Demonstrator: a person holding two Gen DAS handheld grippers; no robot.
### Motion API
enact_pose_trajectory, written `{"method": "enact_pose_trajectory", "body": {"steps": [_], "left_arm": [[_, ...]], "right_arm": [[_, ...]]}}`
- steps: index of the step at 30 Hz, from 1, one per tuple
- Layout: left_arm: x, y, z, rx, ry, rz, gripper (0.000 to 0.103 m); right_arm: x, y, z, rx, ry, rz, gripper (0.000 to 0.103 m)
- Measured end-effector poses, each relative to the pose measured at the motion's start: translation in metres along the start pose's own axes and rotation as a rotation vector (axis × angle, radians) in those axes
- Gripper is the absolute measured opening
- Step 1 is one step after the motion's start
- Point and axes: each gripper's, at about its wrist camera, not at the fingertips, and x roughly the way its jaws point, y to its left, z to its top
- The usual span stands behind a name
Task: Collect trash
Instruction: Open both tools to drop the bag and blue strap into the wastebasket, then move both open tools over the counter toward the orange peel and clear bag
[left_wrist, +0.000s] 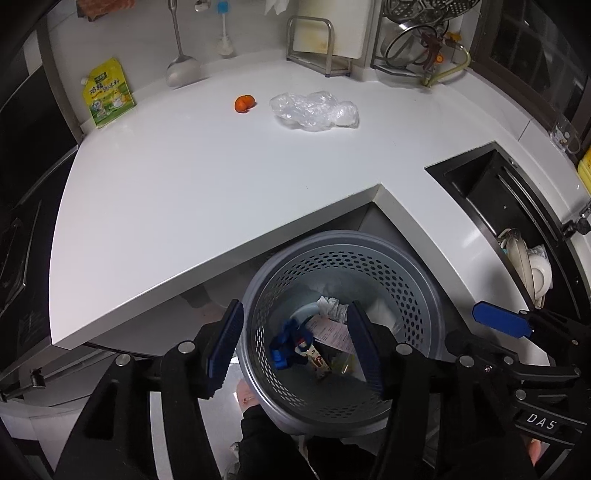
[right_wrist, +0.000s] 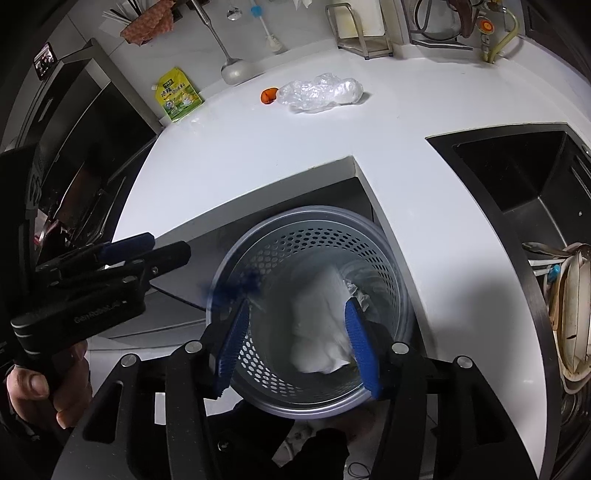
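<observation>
Both grippers were held over a gray perforated wastebasket (left_wrist: 369, 280) that stood on the floor in the notch of the white tabletop (left_wrist: 207, 192). The left gripper (left_wrist: 295, 345) was seen with its blue-padded fingers (left_wrist: 223, 345) spread apart and nothing between them, aimed down into the basket, where a blue wrapper (left_wrist: 286, 341), a printed receipt (left_wrist: 332, 334) and crumpled white paper (left_wrist: 332, 306) were already lying at the bottom. The right gripper (right_wrist: 295, 341) was likewise shown released, its fingers (right_wrist: 360, 347) parted above the basket's mouth, while a blurred white tissue (right_wrist: 321, 328) was caught between them inside the basket, apart from either pad; a smeared blue shape (right_wrist: 240, 286) was recorded near the rim, too blurred to be identified. Trash was left on the tabletop: a crumpled clear plastic bag (left_wrist: 314, 110) was pictured toward the back wall, with a small orange peel (left_wrist: 244, 103) just beside it to the left. A yellow-green seasoning pouch (left_wrist: 108, 94) was propped against the wall at the far left, near a hanging ladle (left_wrist: 181, 62). A cutting board (left_wrist: 325, 33) was held upright in a rack at the rear, and a dark sink (right_wrist: 517, 173) with stacked dishes (right_wrist: 569, 314) was set into the counter on the right.
</observation>
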Motion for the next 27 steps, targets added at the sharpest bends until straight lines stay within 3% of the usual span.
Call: {"method": "enact_pose_trajectory", "body": {"steps": [14, 27], "left_arm": [[-0.001, 0.0, 0.001, 0.003, -0.004, 0.012, 0.064], [-0.01, 0.013, 0.007, -0.022, -0.043, 0.054, 0.08]], "right_arm": [[0.0, -0.006, -0.002, 0.028, 0.003, 0.003, 0.057], [0.005, -0.008, 0.002, 0.035, 0.014, 0.035, 0.067]]}}
